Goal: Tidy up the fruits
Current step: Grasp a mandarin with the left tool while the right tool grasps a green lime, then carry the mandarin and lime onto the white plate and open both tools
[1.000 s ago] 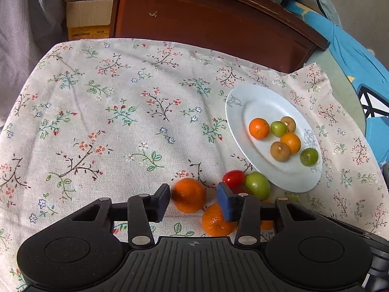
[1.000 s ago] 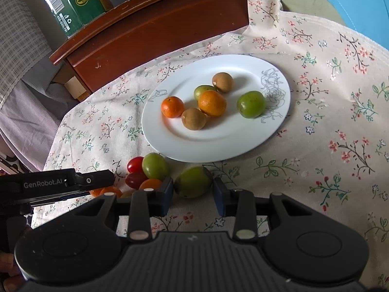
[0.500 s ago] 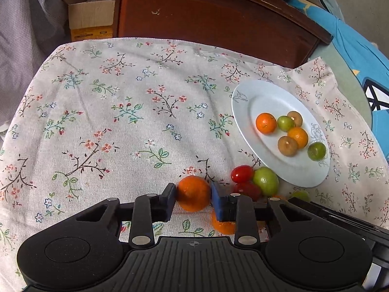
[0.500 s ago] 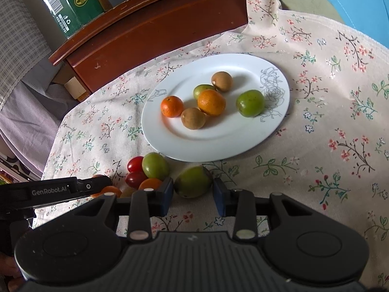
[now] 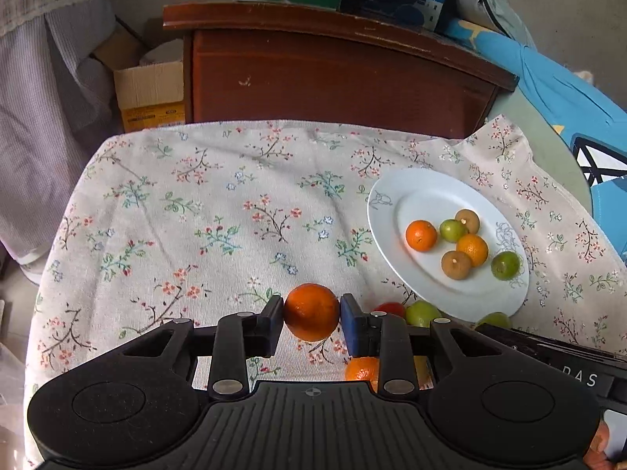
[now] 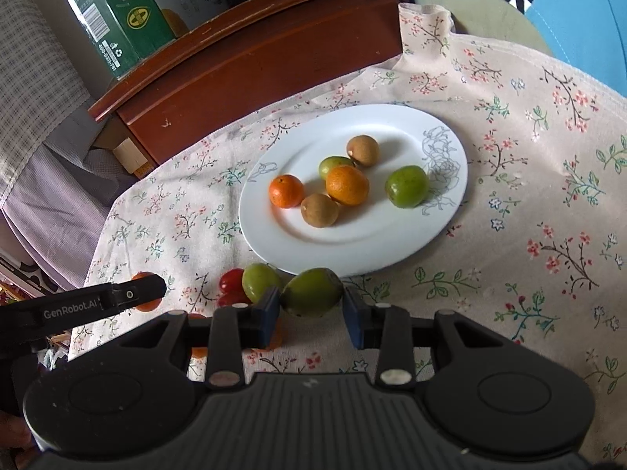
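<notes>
I am working in a lived-in home: a floral tablecloth (image 5: pixel 219 211) is covering my table, backed by a wooden dresser (image 5: pixel 337 74), cardboard boxes (image 5: pixel 151 96) and bedding (image 5: pixel 43 90).

A floral tablecloth (image 5: pixel 203 211) drapes before a wooden cabinet (image 5: pixel 337 78) topped with a green carton (image 6: pixel 113 19); a cardboard box (image 5: pixel 151 94) stands alongside.

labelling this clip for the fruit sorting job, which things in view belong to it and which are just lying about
Part of the job:
left gripper shut on an orange
right gripper around a green fruit
white plate holding six fruits
cherry tomatoes

Lying about:
floral tablecloth
wooden cabinet
green carton
cardboard box
</notes>
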`<state>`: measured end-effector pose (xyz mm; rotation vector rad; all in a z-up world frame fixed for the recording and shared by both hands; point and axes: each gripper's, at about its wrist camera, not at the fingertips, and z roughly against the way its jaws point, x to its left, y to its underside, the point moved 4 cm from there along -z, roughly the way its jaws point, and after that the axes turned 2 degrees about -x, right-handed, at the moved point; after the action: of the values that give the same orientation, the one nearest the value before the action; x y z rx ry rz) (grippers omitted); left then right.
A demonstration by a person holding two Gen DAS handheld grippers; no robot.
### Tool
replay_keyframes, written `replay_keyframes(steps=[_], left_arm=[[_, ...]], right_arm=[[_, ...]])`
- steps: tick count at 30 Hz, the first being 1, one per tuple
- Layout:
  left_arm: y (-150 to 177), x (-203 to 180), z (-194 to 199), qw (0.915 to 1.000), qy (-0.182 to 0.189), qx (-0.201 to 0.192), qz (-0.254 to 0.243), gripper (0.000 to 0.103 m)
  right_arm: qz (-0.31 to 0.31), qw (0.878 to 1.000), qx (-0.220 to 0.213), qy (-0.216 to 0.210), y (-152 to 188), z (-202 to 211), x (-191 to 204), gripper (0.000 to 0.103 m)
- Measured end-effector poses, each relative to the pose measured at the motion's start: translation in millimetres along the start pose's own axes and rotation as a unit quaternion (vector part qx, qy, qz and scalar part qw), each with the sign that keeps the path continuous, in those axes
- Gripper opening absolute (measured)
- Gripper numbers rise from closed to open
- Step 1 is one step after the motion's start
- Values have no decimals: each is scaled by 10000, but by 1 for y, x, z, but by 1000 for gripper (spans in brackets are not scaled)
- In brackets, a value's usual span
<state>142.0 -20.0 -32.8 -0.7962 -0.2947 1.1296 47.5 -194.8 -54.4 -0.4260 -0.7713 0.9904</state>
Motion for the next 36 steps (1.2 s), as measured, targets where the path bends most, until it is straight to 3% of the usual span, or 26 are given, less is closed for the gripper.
replay_keyframes(steps=[9, 24, 36], left_arm=[[-20, -12, 15, 9988, 231, -417, -91, 29], [-53, -29, 15, 9949, 739, -684, 39, 29], [-65, -48, -44, 9943, 964, -437, 87, 29]], right_arm=[[-75, 9994, -276, -202, -23, 21, 2, 36], [-61, 9968, -784, -170, -90, 45, -18, 36], [-521, 9980, -361, 39, -95, -3, -47, 36]])
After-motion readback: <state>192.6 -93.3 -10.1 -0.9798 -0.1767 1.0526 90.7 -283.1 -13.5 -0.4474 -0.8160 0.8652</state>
